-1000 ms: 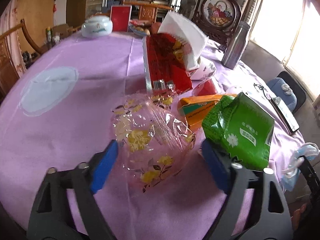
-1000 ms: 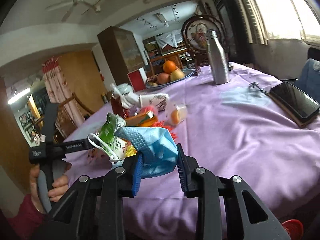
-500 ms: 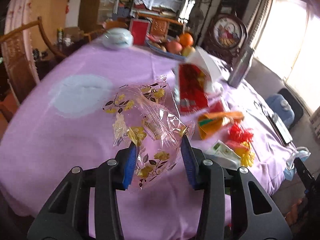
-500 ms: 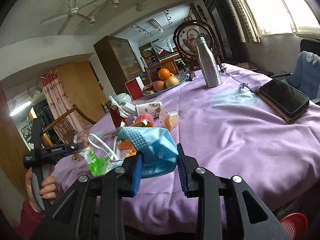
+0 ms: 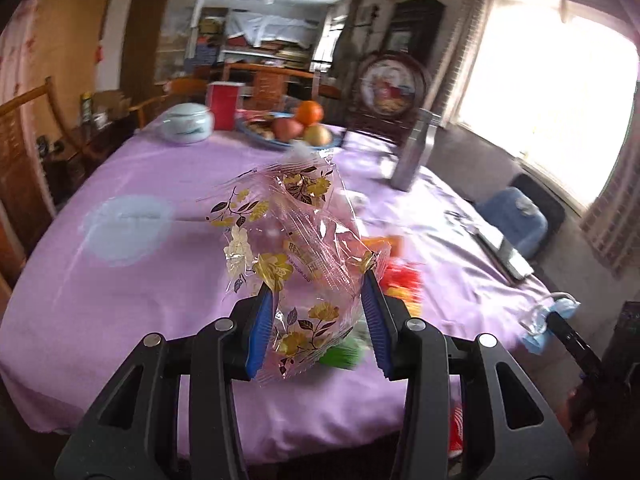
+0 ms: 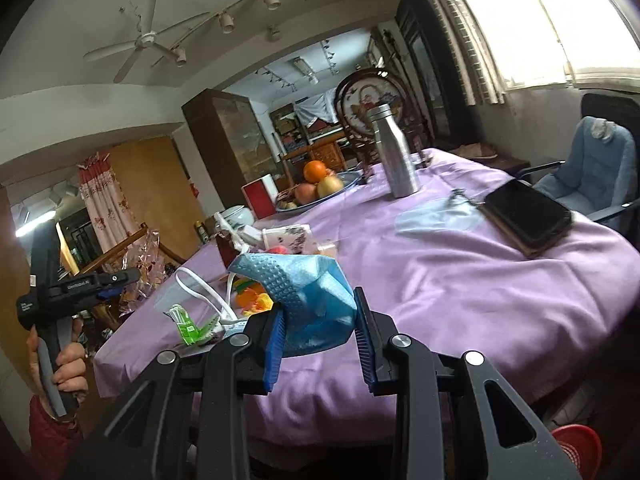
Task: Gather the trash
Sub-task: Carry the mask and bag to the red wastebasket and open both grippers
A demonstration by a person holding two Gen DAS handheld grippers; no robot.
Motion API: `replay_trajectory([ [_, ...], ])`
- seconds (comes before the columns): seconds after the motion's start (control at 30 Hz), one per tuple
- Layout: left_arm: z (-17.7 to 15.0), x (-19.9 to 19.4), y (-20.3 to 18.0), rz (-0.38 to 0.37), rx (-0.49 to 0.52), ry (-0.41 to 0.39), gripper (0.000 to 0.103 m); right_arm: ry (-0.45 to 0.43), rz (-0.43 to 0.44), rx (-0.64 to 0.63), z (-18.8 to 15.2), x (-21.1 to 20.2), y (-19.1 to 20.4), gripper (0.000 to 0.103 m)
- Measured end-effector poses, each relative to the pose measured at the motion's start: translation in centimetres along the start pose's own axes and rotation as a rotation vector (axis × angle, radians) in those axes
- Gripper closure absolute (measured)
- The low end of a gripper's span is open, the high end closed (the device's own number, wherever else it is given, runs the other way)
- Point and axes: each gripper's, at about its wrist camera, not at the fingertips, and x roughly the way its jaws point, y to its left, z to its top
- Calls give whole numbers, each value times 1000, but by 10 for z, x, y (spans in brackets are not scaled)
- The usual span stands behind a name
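Observation:
My left gripper [image 5: 318, 322] is shut on a clear plastic wrapper with yellow flowers [image 5: 288, 248] and holds it up above the near edge of the purple table [image 5: 120, 292]. It also shows at the left of the right wrist view [image 6: 120, 280]. My right gripper [image 6: 320, 340] is shut on a crumpled blue face mask [image 6: 308, 300], held just off the table's edge; it shows in the left wrist view [image 5: 540, 328]. A green packet [image 6: 188, 324], orange and yellow wrappers [image 6: 252, 300] and a red box [image 6: 226, 246] lie on the table.
A steel bottle [image 6: 394, 152], a fruit plate [image 6: 316, 184], a phone [image 6: 528, 212], a white jar [image 5: 188, 122] and a pale round mat [image 5: 128, 228] are on the table. A blue chair [image 6: 592, 168] stands at right. A red basket [image 6: 576, 448] sits on the floor.
My left gripper closed on the flowered wrapper and lifted it off the table, pulling back toward the near edge. My right gripper keeps the mask and shifted slightly.

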Motion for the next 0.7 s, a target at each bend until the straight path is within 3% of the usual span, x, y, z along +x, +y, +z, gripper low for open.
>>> replay_trajectory([
  [0.13, -7, 4, -41, -71, 62, 21, 60, -19, -77, 23, -7, -34, -29, 71],
  [0.3, -24, 20, -113, -193, 178, 70, 60, 0, -257, 88, -37, -77, -91, 70],
  [0.47, -50, 44, -182, -289, 290, 137, 60, 110, -445, 244, -94, -94, -180, 70],
  [0.6, -72, 67, -234, -371, 361, 210, 60, 248, -543, 387, -148, -77, -250, 68],
  [0.7, -89, 87, -273, -429, 413, 274, 60, 369, -626, 400, -180, -50, -287, 53],
])
